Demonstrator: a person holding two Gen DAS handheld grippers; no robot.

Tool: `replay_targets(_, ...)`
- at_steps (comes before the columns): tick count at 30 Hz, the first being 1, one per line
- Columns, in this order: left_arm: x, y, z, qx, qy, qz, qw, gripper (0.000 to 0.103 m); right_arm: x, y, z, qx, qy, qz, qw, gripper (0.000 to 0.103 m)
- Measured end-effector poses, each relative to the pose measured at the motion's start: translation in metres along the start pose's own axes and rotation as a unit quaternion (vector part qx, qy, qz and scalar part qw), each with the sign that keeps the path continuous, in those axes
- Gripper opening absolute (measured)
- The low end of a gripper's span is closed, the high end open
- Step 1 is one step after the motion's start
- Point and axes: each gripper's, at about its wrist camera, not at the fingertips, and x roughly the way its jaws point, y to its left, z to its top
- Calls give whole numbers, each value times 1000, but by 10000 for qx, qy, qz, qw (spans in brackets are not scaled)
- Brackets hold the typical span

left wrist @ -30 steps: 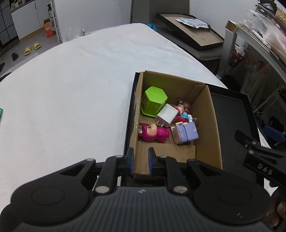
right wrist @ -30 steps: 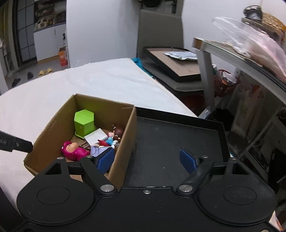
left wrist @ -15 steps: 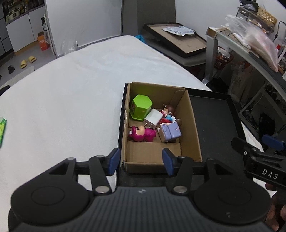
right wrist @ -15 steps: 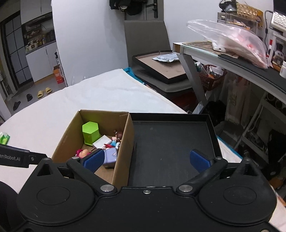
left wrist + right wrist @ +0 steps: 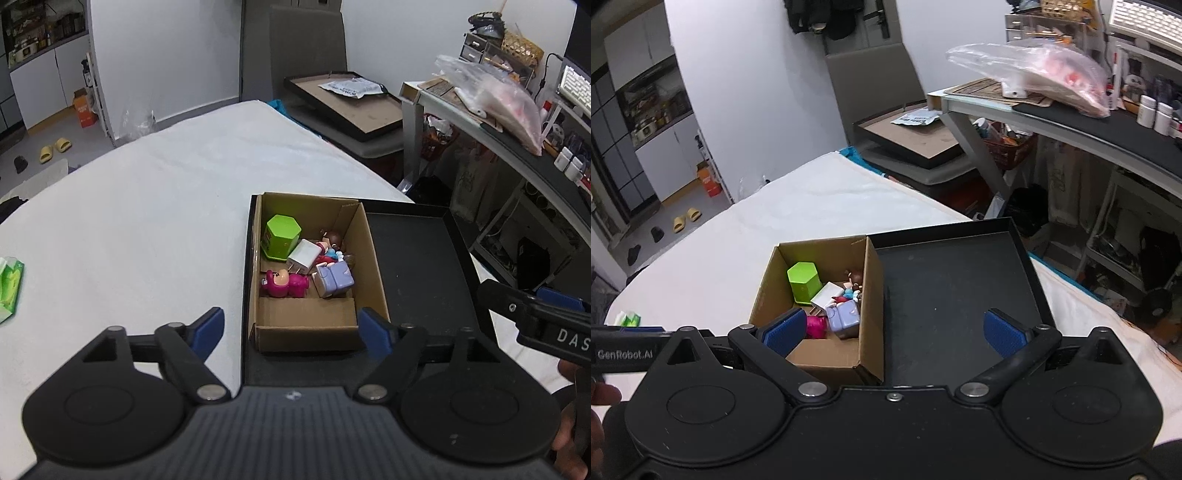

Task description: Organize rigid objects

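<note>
Toys (image 5: 306, 260) lie heaped in cardboard box (image 5: 373, 266), which sits at left of black tray (image 5: 417, 258). Left gripper (image 5: 291, 330) and right gripper (image 5: 895, 330) gape wide, empty. Sorting looks nearly finished.

1. An open brown cardboard box (image 5: 317, 325) is seen standing inside the left part of a shallow black tray (image 5: 413, 266), against its left rim; the rest of the tray is bare.
2. A lime-green hexagonal container (image 5: 280, 236) is set at the box's far left.
3. A white plug-in charger (image 5: 304, 255) lies tilted just beside it, prongs toward the camera.
4. A pink figurine (image 5: 284, 283) lies on its side near the box's left wall.
5. A lavender toy block (image 5: 334, 279) rests to its right.
6. A small brown-haired doll (image 5: 330, 240) lies behind the charger.
</note>
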Motion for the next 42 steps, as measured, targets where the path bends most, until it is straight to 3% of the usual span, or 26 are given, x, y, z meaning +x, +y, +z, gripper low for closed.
replay_targets(5, -26, 1, -5, -112, -155, -91, 9998, 82, -18, 0, -5, 144, -9, 136, 9998, 103)
replay_targets(19, -68, -11, -25, 53, -326, -201, 9993, 83, -59, -3, -21, 172, -142, 13, 9998, 103)
replay_targets(29, -93, -13, -39, 147, -473, -86, 9987, 83, -92, 0, -25, 60, -242, -124, 9996, 103)
replay_targets(33, -105, -12, -44, 148, -583, -22, 9982, 93, -103, 3, -24, 19, -313, -161, 9994, 103)
replay_targets(42, -127, -13, -55, 143, -813, -7, 9966, 94, -124, 15, -32, -190, -282, -121, 9993, 103)
